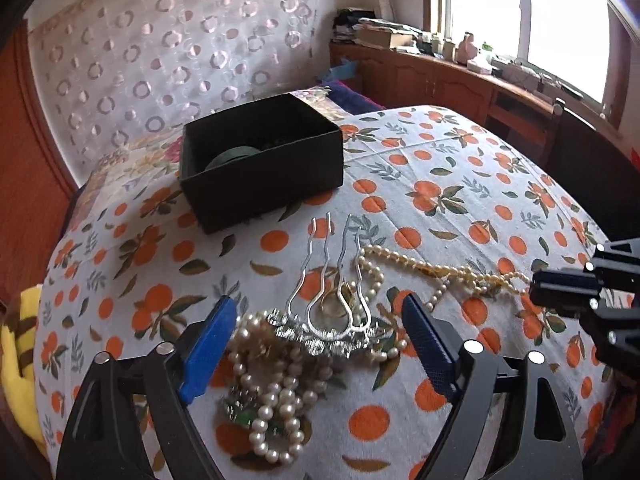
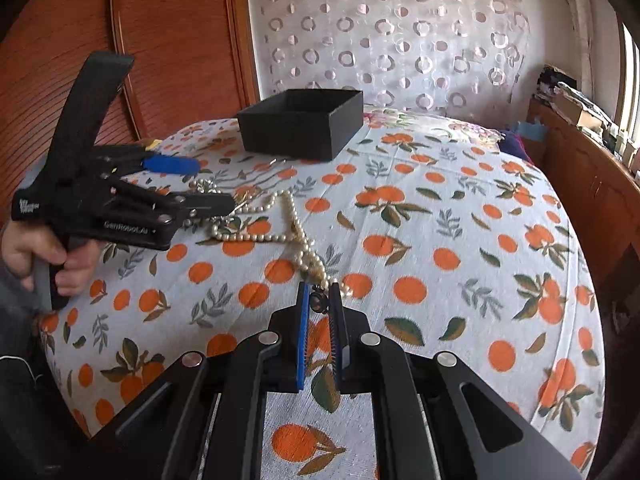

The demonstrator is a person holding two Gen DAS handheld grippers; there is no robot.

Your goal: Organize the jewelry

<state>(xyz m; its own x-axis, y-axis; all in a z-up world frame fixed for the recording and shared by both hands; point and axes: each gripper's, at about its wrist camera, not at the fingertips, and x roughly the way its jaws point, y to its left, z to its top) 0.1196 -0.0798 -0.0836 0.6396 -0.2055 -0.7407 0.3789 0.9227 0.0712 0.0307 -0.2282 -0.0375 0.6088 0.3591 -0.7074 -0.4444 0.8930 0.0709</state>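
From the left wrist, the left gripper (image 1: 316,340) stood wide, its blue pads either side of a heap of jewelry and pressing on nothing. A silver hair comb (image 1: 332,304) lay across the heap with its prongs pointing toward the black box (image 1: 260,160); a gold ring under the prongs was hard to make out. Pearl strings (image 1: 272,400) tangled below it, and a green piece beneath them was mostly hidden. Inside the box only part of a dark round thing showed. The right gripper (image 1: 560,292) was cut off at the frame's edge. From the right wrist, the right gripper (image 2: 319,300) was pinched nearly shut on a small dark clasp (image 2: 319,302) at the end of a pearl necklace (image 2: 296,224) trailing across the orange-print cloth (image 2: 440,240). A hand (image 2: 44,256) gripped the left tool, which covered most of the heap.
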